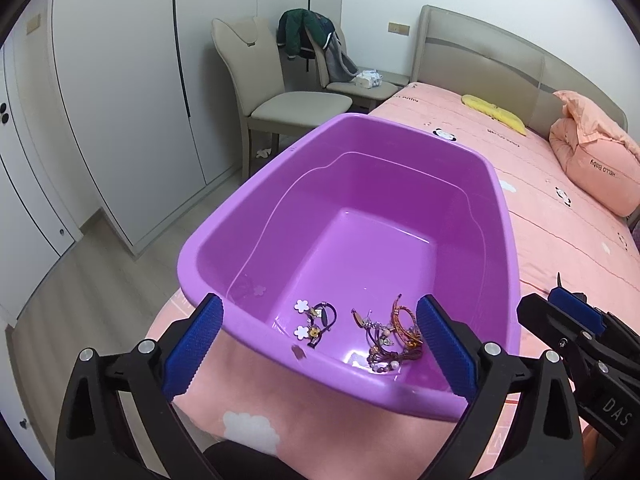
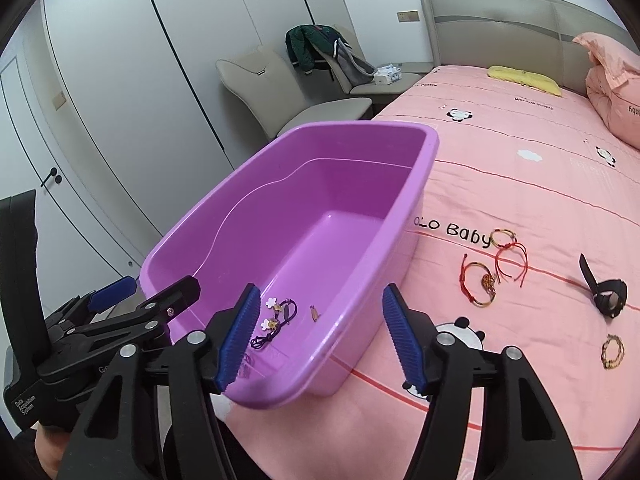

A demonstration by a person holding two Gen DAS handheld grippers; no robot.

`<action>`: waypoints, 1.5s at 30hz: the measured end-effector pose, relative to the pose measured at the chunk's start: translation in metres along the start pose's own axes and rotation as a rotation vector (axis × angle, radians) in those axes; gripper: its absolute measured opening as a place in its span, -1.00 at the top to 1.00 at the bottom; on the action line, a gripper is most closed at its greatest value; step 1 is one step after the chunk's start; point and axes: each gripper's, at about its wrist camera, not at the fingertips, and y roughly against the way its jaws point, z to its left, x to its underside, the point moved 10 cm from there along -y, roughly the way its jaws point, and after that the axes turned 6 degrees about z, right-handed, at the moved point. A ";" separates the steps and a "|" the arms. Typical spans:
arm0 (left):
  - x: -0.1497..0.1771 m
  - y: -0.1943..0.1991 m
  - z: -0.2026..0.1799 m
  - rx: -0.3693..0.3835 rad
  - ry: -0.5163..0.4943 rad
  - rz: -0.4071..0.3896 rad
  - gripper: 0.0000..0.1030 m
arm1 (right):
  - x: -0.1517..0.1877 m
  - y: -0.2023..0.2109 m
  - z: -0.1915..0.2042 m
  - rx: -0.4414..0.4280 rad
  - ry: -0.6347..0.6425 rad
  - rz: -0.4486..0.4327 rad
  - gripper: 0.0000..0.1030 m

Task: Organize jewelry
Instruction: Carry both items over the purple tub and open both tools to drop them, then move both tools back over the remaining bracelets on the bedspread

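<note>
A purple plastic tub (image 1: pixel 508 216) (image 2: pixel 424 168) stands on the pink bed. Inside it lie a flower-charm bracelet (image 1: pixel 314 322) (image 2: pixel 278 314) and a heap of purple and orange bracelets (image 1: pixel 390 336). On the bedspread to the tub's right lie red and gold string bracelets (image 2: pixel 494 266), a black watch (image 2: pixel 606 294) and a gold bead bracelet (image 2: pixel 613 351). My left gripper (image 1: pixel 320 344) is open and empty over the tub's near rim. My right gripper (image 2: pixel 318 338) is open and empty at the tub's near right corner.
Beige chairs (image 1: pixel 280 96) with a green jacket (image 1: pixel 306 32) stand beyond the tub by the white wardrobe (image 1: pixel 120 80). A pink folded quilt (image 1: pixel 592 156) and a yellow pillow (image 1: pixel 494 114) lie near the headboard. The bed edge drops to the floor at left.
</note>
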 end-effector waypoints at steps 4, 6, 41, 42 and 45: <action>0.009 0.011 -0.009 0.014 -0.003 -0.016 -0.87 | 0.010 0.014 -0.012 0.008 -0.021 -0.025 -0.33; 0.014 0.016 -0.014 0.014 -0.011 -0.023 -0.87 | 0.017 0.019 -0.020 0.015 -0.030 -0.029 -0.37; 0.102 0.011 -0.215 0.240 -0.252 0.065 -0.88 | 0.160 0.106 -0.237 0.296 -0.322 -0.055 -0.49; 0.102 0.006 -0.218 0.238 -0.256 0.072 -0.88 | 0.161 0.103 -0.243 0.301 -0.334 -0.052 -0.49; 0.105 -0.015 -0.231 0.236 -0.262 0.103 -0.88 | 0.164 0.096 -0.265 0.326 -0.357 -0.041 -0.49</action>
